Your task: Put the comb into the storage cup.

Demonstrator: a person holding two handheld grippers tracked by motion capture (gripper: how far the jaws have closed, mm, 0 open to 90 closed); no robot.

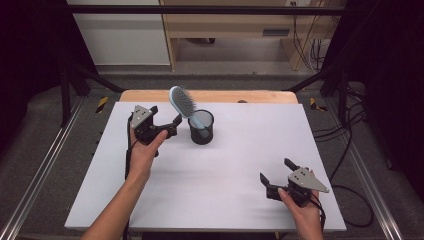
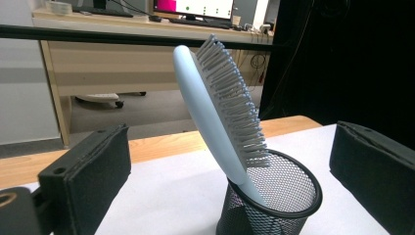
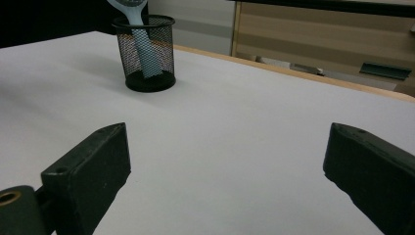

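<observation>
A light-blue hairbrush [image 1: 182, 101] [image 2: 210, 112] stands handle-down in a black mesh cup [image 1: 201, 131] [image 2: 288, 205] at the middle back of the white table [image 1: 225, 190], and its bristled head leans left over the rim. My left gripper [image 1: 167, 114] hovers open just left of the cup. In the left gripper view its jaws stand wide on either side of the brush without touching it. My right gripper [image 1: 275, 169] [image 3: 225, 181] is open and empty low over the front right of the table. In the right gripper view the cup [image 3: 145, 51] is far off.
A bare wooden strip [image 1: 250, 96] runs along the table's far edge. Metal rails [image 1: 40, 170] flank both sides. Cables [image 1: 345, 150] lie on the floor at the right. A wooden desk [image 1: 225, 30] stands beyond the table.
</observation>
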